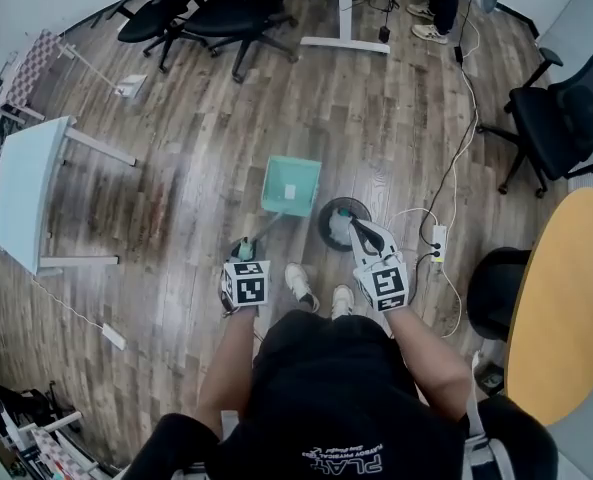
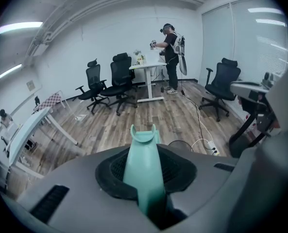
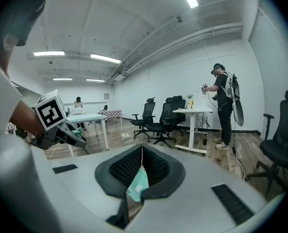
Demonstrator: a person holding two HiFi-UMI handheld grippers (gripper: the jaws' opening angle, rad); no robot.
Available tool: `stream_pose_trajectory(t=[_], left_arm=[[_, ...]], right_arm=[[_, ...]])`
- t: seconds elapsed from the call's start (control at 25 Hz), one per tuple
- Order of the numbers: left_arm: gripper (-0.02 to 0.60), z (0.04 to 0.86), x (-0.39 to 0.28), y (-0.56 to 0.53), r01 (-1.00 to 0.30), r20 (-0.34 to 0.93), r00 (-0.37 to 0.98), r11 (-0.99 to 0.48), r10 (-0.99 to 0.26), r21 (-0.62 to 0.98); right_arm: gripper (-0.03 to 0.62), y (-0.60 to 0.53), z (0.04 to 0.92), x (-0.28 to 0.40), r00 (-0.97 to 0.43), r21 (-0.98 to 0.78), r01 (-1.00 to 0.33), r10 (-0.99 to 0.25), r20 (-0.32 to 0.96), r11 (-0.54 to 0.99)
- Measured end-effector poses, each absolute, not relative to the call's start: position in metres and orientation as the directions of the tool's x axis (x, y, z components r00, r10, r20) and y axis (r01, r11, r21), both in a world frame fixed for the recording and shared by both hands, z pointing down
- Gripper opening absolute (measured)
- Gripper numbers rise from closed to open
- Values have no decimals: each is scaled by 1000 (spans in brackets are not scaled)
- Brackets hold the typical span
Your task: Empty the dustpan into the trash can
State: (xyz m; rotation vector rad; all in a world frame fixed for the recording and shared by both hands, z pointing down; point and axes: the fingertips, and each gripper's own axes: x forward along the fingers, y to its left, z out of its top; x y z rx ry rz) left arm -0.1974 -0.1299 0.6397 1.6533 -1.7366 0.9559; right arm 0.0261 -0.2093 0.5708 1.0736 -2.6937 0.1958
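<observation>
The teal dustpan hangs low over the wood floor, its pan just left of the round black trash can. Its long handle runs back into my left gripper, which is shut on it. In the left gripper view the handle fills the gap between the pads, and the can's rim shows beyond. My right gripper is over the can, shut on a flat teal piece with a white sticker. I cannot tell what that piece belongs to.
A power strip and cables lie right of the can. A black stool and a yellow round table stand at the right, a white desk at the left. Office chairs and a standing person are at the back.
</observation>
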Motion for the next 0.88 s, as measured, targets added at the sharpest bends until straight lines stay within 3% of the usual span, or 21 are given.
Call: stream_pose_trajectory(t=[0.88], left_arm=[[98,797,-233,-152,-997,913,9,68,-409,41]], right_arm=[[25,-203,670,-30,-686,-122,-674,-555,471,729]])
